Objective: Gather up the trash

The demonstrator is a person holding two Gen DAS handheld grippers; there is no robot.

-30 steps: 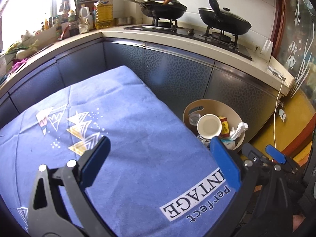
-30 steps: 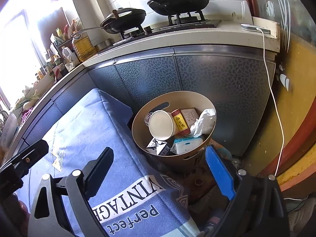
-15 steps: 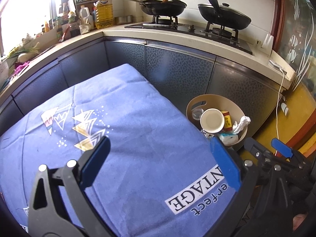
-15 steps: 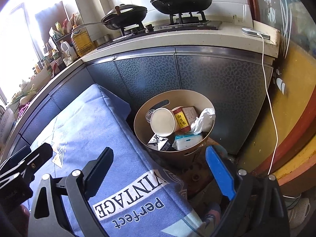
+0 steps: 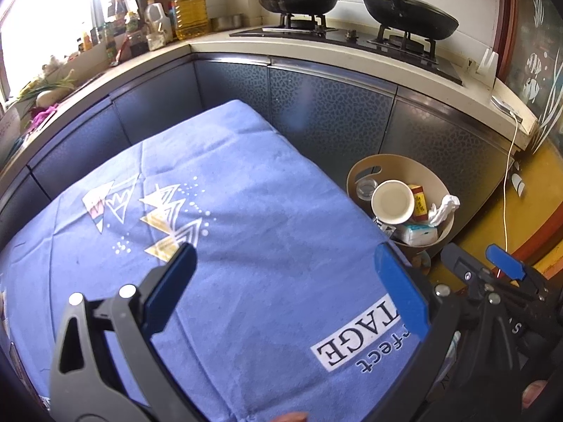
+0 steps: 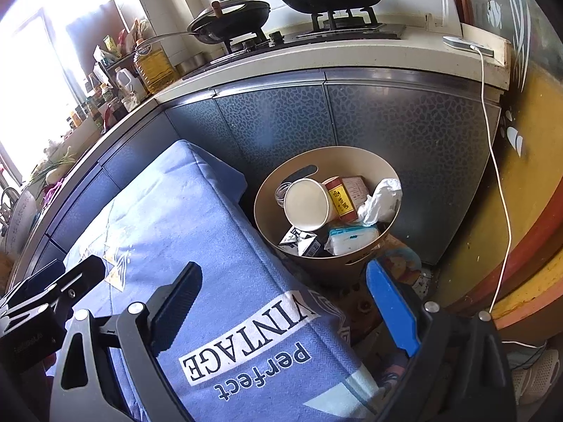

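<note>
A beige round bin [image 6: 352,154] stands on the floor beside the table. It also shows in the left wrist view [image 5: 355,172]. It holds a white paper cup [image 6: 306,204], a red and yellow box [image 6: 339,198], crumpled white tissue [image 6: 381,198], a tissue pack [image 6: 352,241] and dark wrappers [image 6: 301,241]. My left gripper [image 5: 286,288] is open and empty above the blue cloth [image 5: 228,228]. My right gripper [image 6: 288,302] is open and empty over the table's edge, short of the bin.
The blue cloth covers the table [image 6: 183,218]. Dark cabinets [image 5: 327,112] and a counter with two black pans [image 5: 408,17] run behind. A white cable [image 6: 499,183] hangs from the counter at right. The floor [image 6: 468,246] is yellow.
Both grippers have drawn back and up a little, so the bin sits farther off. Both stay open and empty. The trash in the bin has not moved.
</note>
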